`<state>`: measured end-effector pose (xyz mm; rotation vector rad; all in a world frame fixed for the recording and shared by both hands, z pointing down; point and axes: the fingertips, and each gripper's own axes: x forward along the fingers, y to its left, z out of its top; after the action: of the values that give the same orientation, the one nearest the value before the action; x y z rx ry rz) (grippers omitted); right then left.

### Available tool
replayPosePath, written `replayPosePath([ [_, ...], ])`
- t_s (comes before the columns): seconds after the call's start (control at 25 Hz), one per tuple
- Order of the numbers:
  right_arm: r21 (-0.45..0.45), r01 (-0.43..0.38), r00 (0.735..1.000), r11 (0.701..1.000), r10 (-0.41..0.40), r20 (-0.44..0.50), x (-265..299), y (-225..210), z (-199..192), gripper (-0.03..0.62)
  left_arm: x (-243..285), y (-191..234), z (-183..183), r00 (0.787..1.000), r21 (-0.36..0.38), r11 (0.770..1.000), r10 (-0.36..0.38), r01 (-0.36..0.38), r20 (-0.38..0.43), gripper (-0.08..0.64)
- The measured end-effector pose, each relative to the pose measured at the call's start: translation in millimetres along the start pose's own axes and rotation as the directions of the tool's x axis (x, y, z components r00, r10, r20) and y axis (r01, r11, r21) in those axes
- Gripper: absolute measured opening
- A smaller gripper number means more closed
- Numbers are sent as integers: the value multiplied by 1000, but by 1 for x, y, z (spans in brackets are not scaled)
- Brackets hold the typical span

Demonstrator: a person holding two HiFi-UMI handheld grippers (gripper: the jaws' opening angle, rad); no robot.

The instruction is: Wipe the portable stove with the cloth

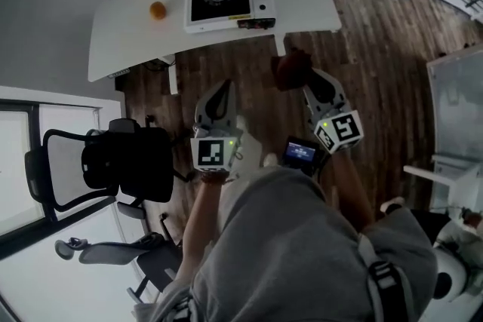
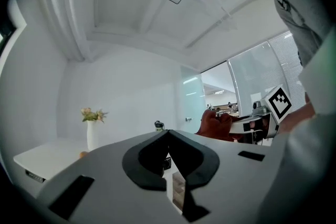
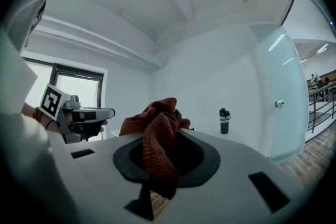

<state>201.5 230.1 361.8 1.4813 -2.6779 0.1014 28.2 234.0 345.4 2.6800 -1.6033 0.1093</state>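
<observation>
The right claw point(image 3: 167, 131) is clamped on a rust-red, coarse-knit cloth point(image 3: 157, 136) that bunches above its dark pads and hangs limp between them. The left claw point(image 2: 169, 136) is closed, its smooth grey jaws meeting with nothing between them. Both are level above the plank floor, short of the rounded white tabletop point(image 1: 121, 34). At 12 o'clock from the claws sits the flat, rectangular portable stove point(image 1: 230, 0), white-cased with a black top and round burner; a small orange fruit point(image 1: 158, 10) lies at its 9 o'clock.
</observation>
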Motion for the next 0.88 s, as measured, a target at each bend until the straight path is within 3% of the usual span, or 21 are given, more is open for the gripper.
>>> replayPosePath([
  [0.16, -1, 57, 998, 998, -57, -21, 35, -27, 12, 74, 41, 25, 7, 999, -28, 999, -45, 45, 11, 28],
  [0.48, -23, 137, 990, 990, -137, -31, 126, -55, 41, 74, 114, 100, 21, 994, -12, 995, -100, 101, 48, 28],
  [0.68, -7, 222, 973, 975, -222, -72, 166, -73, 37, 74, 138, 134, 13, 991, -44, 990, -134, 135, 31, 29],
  [0.88, -24, 239, 965, 971, -240, -107, 188, -87, 36, 75, 166, 165, -7, 991, -54, 990, -132, 132, -2, 29],
])
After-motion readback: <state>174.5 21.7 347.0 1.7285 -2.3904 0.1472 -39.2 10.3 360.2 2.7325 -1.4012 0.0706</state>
